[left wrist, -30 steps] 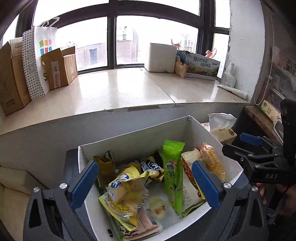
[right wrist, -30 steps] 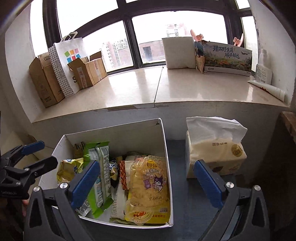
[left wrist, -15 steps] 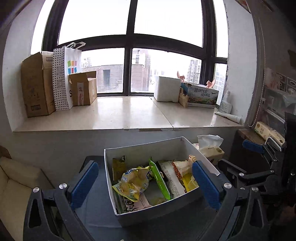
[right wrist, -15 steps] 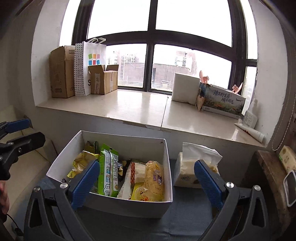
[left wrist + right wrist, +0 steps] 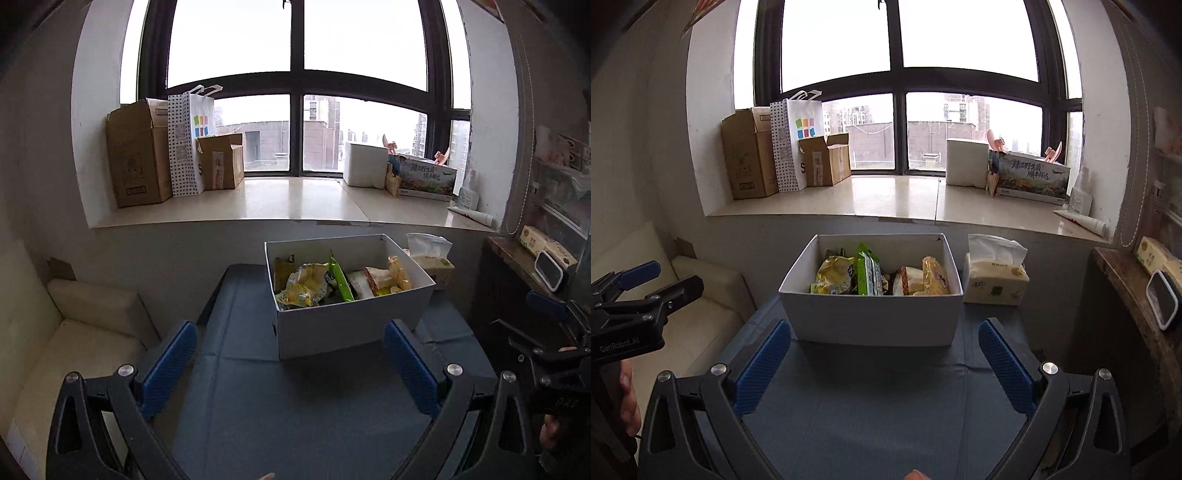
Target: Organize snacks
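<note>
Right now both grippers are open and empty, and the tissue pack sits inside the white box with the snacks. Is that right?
Not quite. In the right wrist view the tissue pack stands outside the white box, beside its right wall. The rest holds: the left gripper and right gripper are open and empty, and the snacks are in the box.

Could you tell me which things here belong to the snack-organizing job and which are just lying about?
Part of the job:
white box
yellow snack bag
green packet
left gripper, open
right gripper, open

Just lying about:
tissue pack
cardboard boxes
polka-dot paper bag
</note>
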